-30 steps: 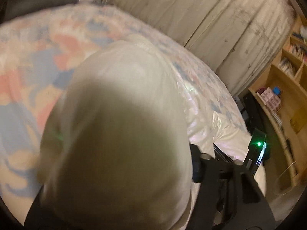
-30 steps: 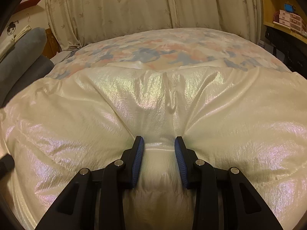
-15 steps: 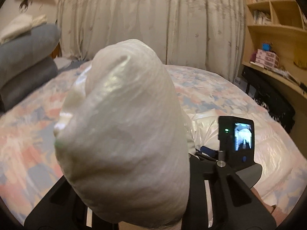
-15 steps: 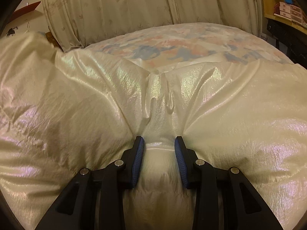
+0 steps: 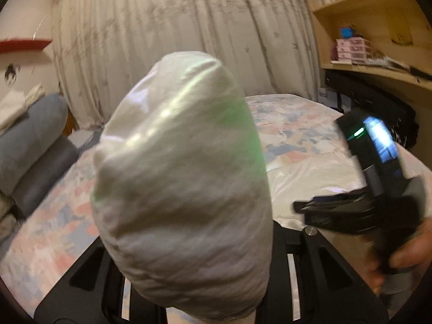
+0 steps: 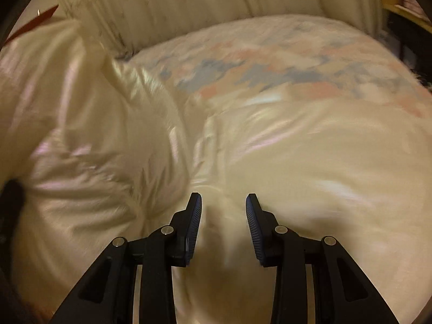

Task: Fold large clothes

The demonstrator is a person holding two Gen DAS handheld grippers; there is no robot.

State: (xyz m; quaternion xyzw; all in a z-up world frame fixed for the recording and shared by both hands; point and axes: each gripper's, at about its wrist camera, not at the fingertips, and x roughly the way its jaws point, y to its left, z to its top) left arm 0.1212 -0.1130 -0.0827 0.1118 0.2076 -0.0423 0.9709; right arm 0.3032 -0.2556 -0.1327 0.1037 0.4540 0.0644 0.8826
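A shiny cream puffer jacket (image 6: 310, 162) lies on the bed with the floral cover (image 6: 270, 62). My left gripper (image 5: 189, 283) is shut on a puffy part of the jacket (image 5: 183, 178), held up so it fills the left wrist view and hides the fingertips. My right gripper (image 6: 223, 224) has its blue-padded fingers (image 6: 195, 224) clamped on a thick fold of the jacket at its near edge. The right gripper also shows in the left wrist view (image 5: 359, 210), blurred, with the hand behind it. The lifted part rises at the left of the right wrist view (image 6: 67, 113).
Grey pillows (image 5: 32, 148) are stacked at the bed's left side. Cream curtains (image 5: 189, 27) hang behind the bed. Wooden shelves (image 5: 378, 40) with boxes and a dark cabinet (image 5: 372, 100) stand at the right.
My left gripper has lifted its part of the jacket up and swung it toward the right. The jacket's left side now rises over the rest. My right gripper keeps its grip and shifts slightly.
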